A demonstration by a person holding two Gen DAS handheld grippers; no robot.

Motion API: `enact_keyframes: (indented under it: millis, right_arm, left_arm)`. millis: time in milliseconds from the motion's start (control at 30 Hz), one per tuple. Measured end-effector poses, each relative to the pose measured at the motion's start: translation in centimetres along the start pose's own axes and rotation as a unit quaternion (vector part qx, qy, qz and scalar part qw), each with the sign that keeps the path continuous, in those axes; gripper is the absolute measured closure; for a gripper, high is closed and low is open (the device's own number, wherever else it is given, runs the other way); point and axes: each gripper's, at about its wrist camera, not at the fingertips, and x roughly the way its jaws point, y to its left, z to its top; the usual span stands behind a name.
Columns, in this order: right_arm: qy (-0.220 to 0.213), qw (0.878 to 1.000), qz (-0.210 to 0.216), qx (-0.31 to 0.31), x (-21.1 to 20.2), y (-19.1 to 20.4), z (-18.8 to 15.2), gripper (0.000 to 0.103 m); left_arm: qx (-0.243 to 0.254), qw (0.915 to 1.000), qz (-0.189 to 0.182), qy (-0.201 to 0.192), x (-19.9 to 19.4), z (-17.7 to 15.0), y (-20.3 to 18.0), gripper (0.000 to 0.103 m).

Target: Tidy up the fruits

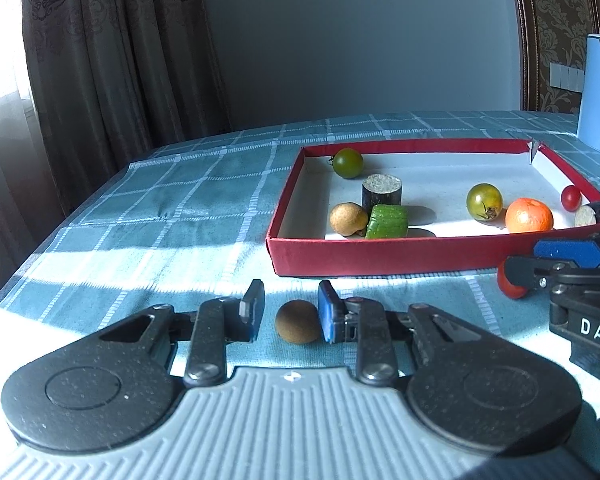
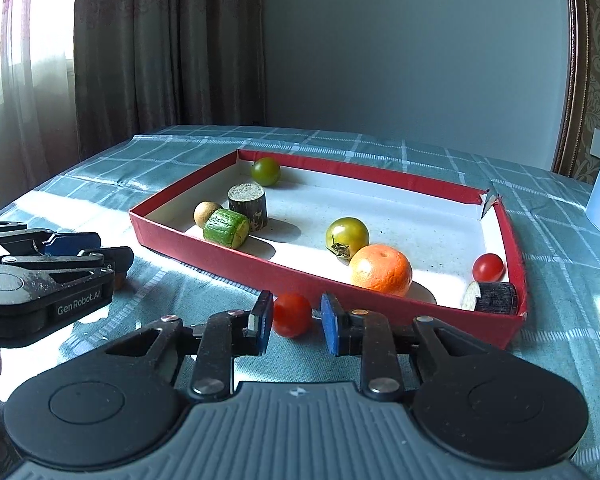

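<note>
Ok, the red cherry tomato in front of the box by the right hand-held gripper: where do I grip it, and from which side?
Grip the red cherry tomato across its widest middle, coming in low and level from the near side, as the right hand-held gripper already sits. It is small, round and lies on the tablecloth just in front of the red box wall, so its left and right sides are free.

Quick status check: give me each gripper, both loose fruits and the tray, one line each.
Left gripper: open, straddling the brown fruit.
Brown fruit: on cloth, outside tray.
Right gripper: open around the red tomato.
Red tomato: on cloth, outside tray.
Red tray: holds eight pieces.
</note>
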Motion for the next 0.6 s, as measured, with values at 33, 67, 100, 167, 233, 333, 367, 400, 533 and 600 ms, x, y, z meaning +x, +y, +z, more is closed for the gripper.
enact_keyframes:
  millis: [33, 67, 100, 167, 233, 333, 367, 400, 533, 600]
  right_arm:
    - [0.0, 1.0, 0.0, 0.002, 0.0, -0.1, 0.0, 0.077]
    - [0.0, 1.0, 0.0, 0.002, 0.0, -0.1, 0.1, 0.077]
    - [0.0, 1.0, 0.0, 0.003, 0.0, -0.2, 0.1, 0.077]
    - [-0.001, 1.0, 0.0, 0.005, 0.0, -0.2, 0.1, 0.077]
    - [-0.001, 1.0, 0.001, 0.006, 0.0, -0.3, 0.1, 0.077]
    - [0.0, 1.0, 0.0, 0.006, -0.1, -0.3, 0.1, 0.077]
    - [0.0, 1.0, 0.0, 0.006, 0.0, -0.3, 0.1, 0.077]
    - [0.001, 1.0, -0.001, 0.007, 0.0, -0.3, 0.1, 0.077]
    - [-0.001, 1.0, 0.0, 0.008, -0.1, -0.4, 0.2, 0.077]
    - [-0.003, 1.0, 0.0, 0.01, -0.2, -0.5, 0.2, 0.077]
  left_arm:
    - [0.003, 1.0, 0.0, 0.001, 0.0, 0.0, -0.1, 0.077]
    - [0.005, 1.0, 0.0, 0.001, 0.1, 0.0, -0.2, 0.077]
    - [0.007, 1.0, 0.0, 0.0, 0.0, 0.0, -0.3, 0.077]
    - [0.007, 1.0, 0.0, 0.002, 0.1, -0.1, -0.2, 0.077]
    - [0.005, 1.0, 0.0, 0.008, 0.3, -0.1, -0.2, 0.077]
    - [0.006, 0.9998, -0.003, 0.019, 0.7, -0.1, -0.2, 0.077]
    - [0.008, 0.9996, -0.007, 0.027, 0.9, -0.1, -0.3, 0.076]
    - [0.011, 0.9994, -0.007, 0.032, 1.1, -0.2, -0.4, 0.075]
    - [0.016, 0.9992, -0.015, 0.033, 1.0, -0.3, -0.6, 0.081]
    - [0.022, 0.9992, -0.019, 0.029, 0.8, -0.3, -0.8, 0.081]
